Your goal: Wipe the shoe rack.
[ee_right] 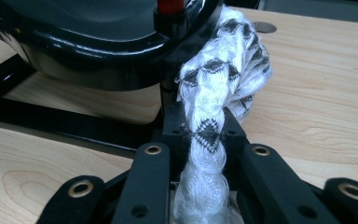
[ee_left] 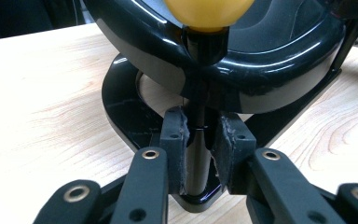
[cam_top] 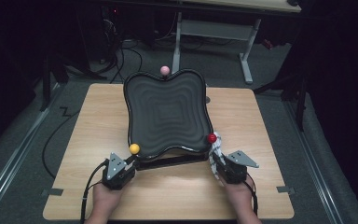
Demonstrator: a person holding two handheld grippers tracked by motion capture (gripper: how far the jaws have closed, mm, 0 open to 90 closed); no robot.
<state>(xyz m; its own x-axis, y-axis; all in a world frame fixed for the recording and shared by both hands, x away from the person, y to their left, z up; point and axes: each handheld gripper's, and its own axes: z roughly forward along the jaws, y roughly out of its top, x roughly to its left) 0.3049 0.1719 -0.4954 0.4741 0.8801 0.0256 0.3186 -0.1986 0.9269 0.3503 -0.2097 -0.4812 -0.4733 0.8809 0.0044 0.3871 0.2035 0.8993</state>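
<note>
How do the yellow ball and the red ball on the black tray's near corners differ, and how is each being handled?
The yellow ball tops the near left corner of the black tray; the red ball tops the near right. The left tongs clamp the black post under the yellow ball. The right tongs instead grip a white braided rope beside the red ball's post. Both are round knobs at the tray's rim.

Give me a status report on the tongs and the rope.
Left tongs shut on yellow-knob post. Right tongs shut on rope, by red knob. Tray tilted on stand. Nothing blocking.
</note>
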